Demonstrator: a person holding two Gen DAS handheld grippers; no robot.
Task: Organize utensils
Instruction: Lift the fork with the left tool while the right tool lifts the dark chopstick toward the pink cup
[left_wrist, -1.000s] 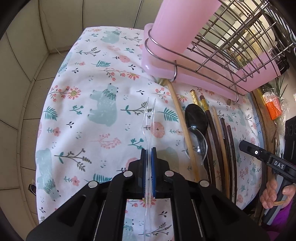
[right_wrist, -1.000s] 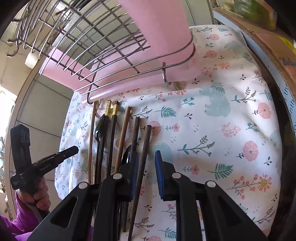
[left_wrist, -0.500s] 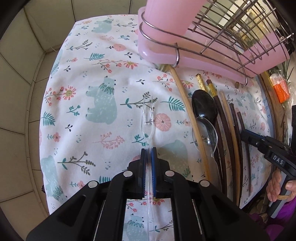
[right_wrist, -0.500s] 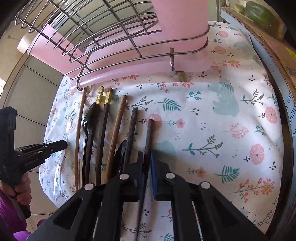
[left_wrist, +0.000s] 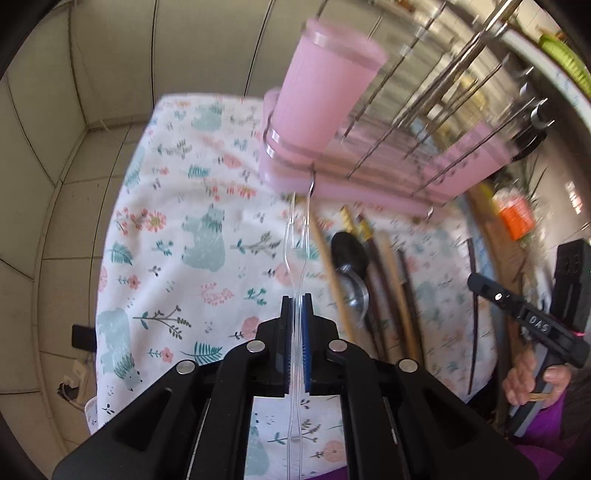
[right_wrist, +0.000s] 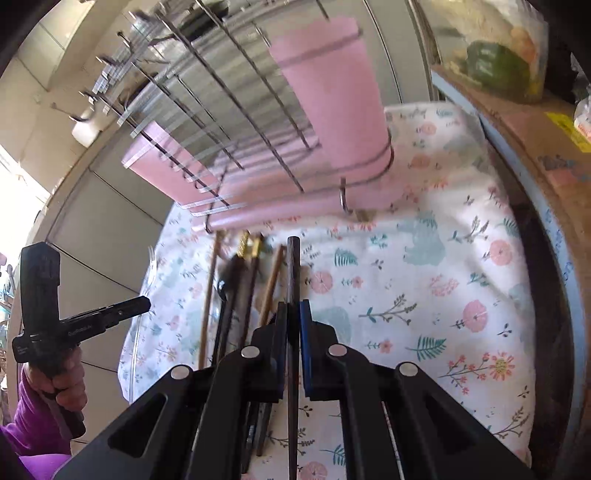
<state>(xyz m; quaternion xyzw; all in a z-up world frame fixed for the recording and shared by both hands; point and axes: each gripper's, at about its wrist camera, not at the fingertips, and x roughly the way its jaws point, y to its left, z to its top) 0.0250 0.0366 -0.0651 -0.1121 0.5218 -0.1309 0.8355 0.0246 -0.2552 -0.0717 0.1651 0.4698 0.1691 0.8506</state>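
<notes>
A white cloth printed with teal bears, ferns and pink flowers (left_wrist: 192, 206) covers the table. At its far edge stands a chrome wire dish rack on a pink plastic drip tray (right_wrist: 236, 122), with a tall, frosted pink plastic utensil cup (left_wrist: 325, 92) hung in a wire ring at one end. In front of the rack a row of loose utensils (left_wrist: 373, 280) lies on the cloth: a pale wooden stick, a black spoon, a clear spoon and several dark chopsticks, two of them with gold ends.

The left gripper (left_wrist: 296, 328) is clamped on a clear plastic two-pronged fork (left_wrist: 297, 236), gripped near mid-handle, prongs pointing away toward the foot of the cup and raised off the cloth. The right gripper (right_wrist: 294, 325) is pinched tight on a single dark brown wooden chopstick (right_wrist: 293, 269), also lifted, its far end aimed at the rack's tray and its near end running back under the tool.

The step in hand appears to be carrying both pieces to the pink cup. To do it well, each tool should rise until its utensil's tip clears the cup's rim, then tilt so the piece stands nearly upright over the opening before letting go. The fork is thin, slick and hard to see, so a firm grip matters; the chopstick is long, and its free end could snag the rack wires. Going in one at a time would keep the two tools from colliding at the narrow mouth.
</notes>
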